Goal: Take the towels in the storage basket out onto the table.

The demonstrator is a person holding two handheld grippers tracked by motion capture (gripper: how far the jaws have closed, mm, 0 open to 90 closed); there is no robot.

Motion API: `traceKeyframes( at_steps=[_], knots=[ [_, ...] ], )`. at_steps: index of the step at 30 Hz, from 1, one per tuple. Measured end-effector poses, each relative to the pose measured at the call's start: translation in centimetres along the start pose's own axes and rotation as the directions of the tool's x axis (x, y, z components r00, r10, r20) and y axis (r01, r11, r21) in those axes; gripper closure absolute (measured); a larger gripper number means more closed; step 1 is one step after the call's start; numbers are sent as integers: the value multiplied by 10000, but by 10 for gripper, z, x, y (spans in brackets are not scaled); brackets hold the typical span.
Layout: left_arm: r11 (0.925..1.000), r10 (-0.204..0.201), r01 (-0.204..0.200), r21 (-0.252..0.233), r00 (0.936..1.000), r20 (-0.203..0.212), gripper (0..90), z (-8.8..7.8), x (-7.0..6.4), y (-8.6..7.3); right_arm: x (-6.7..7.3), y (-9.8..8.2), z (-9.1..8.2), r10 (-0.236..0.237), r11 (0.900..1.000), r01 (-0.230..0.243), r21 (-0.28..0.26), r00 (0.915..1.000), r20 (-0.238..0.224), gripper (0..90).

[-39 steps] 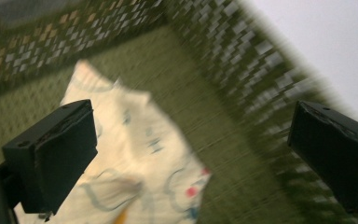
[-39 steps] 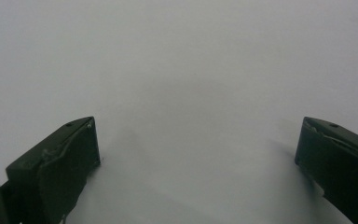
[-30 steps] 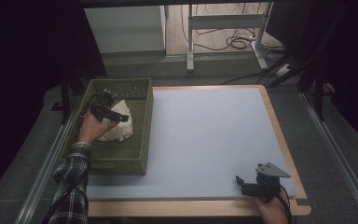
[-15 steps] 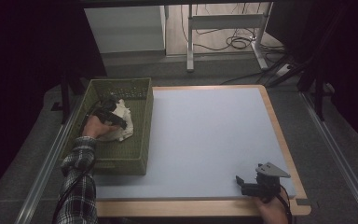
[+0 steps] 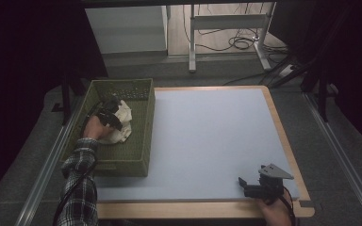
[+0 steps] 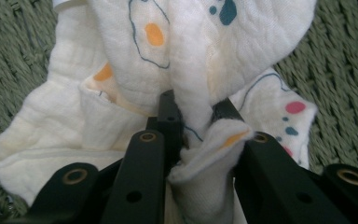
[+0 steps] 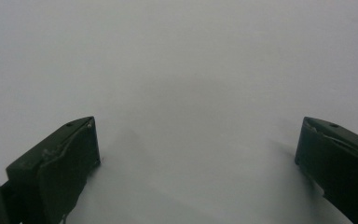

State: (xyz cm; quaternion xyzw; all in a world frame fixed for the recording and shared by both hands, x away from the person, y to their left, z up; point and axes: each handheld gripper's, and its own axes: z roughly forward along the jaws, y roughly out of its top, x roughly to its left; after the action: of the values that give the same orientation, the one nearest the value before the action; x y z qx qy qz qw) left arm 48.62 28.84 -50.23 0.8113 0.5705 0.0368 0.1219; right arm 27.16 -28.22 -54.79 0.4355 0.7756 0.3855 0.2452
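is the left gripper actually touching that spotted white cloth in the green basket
Touching. The left gripper view shows the left gripper with its jaws, which have just been closing, pinching a fold of the cloth between them, inside the basket.

My jaws have just been closing and now pinch a fold of spotted white cloth (image 6: 186,70) at frame centre, over green woven basket (image 6: 345,93).
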Motion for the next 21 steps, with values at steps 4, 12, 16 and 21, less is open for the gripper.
traceKeyframes(
  at_steps=[4, 12, 16, 21],
  knots=[
    [9987, -236, 258, -429, 9984, 505, 784, -11, 3, -2, 0, 0, 0, -1, 10000, 1, -1, 10000, -2, 0],
    [9825, -387, 564, -1776, 9941, 1015, 781, -49, 7, -18, 0, 0, 0, 0, 10000, 0, -2, 10000, -2, 0],
    [9719, -379, 629, -2267, 9929, 1131, 781, -68, 8, -26, 0, 0, 0, -2, 10000, 2, 0, 10000, -1, 0],
    [9599, -149, 511, -2756, 9912, 1319, 782, -89, 3, -32, 0, 0, 0, -4, 10000, 4, 2, 10000, -1, 0]
  ],
)
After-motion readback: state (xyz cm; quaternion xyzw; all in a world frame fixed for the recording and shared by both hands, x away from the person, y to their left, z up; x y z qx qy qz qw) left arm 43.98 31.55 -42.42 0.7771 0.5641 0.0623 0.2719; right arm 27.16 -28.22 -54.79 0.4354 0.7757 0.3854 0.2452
